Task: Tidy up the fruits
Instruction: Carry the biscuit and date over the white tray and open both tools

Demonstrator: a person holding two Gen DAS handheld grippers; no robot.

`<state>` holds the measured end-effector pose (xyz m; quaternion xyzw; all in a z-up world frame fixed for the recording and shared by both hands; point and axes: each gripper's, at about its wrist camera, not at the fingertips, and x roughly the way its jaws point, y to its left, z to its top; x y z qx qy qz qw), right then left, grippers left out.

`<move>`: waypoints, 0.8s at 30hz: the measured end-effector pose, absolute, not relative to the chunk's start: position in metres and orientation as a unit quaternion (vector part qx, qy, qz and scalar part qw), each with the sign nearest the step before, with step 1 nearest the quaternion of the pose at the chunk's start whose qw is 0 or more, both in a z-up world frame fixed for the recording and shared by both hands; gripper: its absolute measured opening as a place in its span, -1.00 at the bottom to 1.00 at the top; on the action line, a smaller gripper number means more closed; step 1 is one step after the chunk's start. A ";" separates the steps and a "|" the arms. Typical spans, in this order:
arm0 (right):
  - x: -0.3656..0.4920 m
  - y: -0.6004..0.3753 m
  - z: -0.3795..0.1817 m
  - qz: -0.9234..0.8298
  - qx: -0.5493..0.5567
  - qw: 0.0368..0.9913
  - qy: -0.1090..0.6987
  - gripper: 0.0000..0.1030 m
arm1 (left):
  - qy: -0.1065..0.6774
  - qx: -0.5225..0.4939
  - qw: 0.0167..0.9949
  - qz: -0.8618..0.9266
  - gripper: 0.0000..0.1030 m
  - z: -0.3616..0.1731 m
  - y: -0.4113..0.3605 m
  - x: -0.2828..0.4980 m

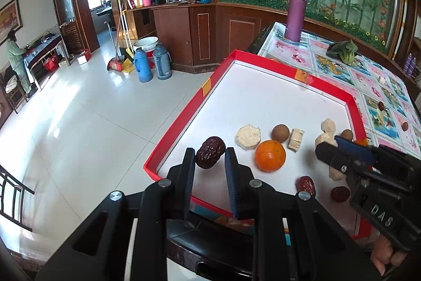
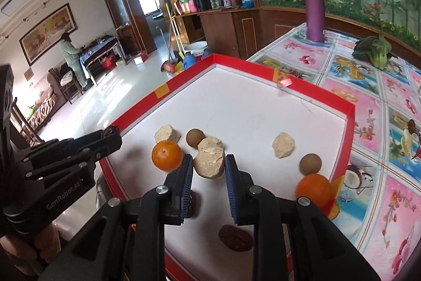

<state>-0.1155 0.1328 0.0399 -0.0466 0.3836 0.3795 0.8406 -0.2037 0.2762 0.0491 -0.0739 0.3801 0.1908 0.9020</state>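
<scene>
A red-rimmed tray (image 1: 210, 87) with a white floor holds several fruits and pale chunks. My left gripper (image 1: 210, 160) is shut on a wrinkled dark red date (image 1: 210, 156), held over the tray's near left corner. My right gripper (image 2: 208, 168) is shut on a beige chunk (image 2: 210, 163) near the tray's middle front. An orange (image 1: 270, 156) lies between the two grippers. A second orange (image 2: 314, 187) sits by the tray's right rim. In the tray also lie two brown longans (image 2: 195, 138) (image 2: 310, 163), more beige chunks (image 2: 283, 144) and two dates (image 1: 306, 185) (image 1: 340, 194).
The tray rests on a table with a flowered cloth (image 2: 368, 102). A purple bottle (image 2: 314, 7) and a green vegetable (image 2: 373, 49) stand at the far side. Two small fruits (image 1: 380, 105) lie on the cloth right of the tray. Left of the table is tiled floor; a person stands far off.
</scene>
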 end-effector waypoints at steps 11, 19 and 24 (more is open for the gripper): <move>-0.116 0.140 0.027 0.374 -0.054 0.823 0.423 -0.54 | 0.419 -0.069 0.884 0.199 -0.52 0.035 0.280 -0.184; -0.122 0.144 0.027 0.370 -0.068 0.823 0.426 -0.53 | 0.442 -0.076 0.871 0.199 -0.52 0.026 0.285 -0.180; -0.122 0.146 0.027 0.367 -0.071 0.823 0.428 -0.52 | 0.448 -0.070 0.868 0.201 -0.51 0.025 0.284 -0.177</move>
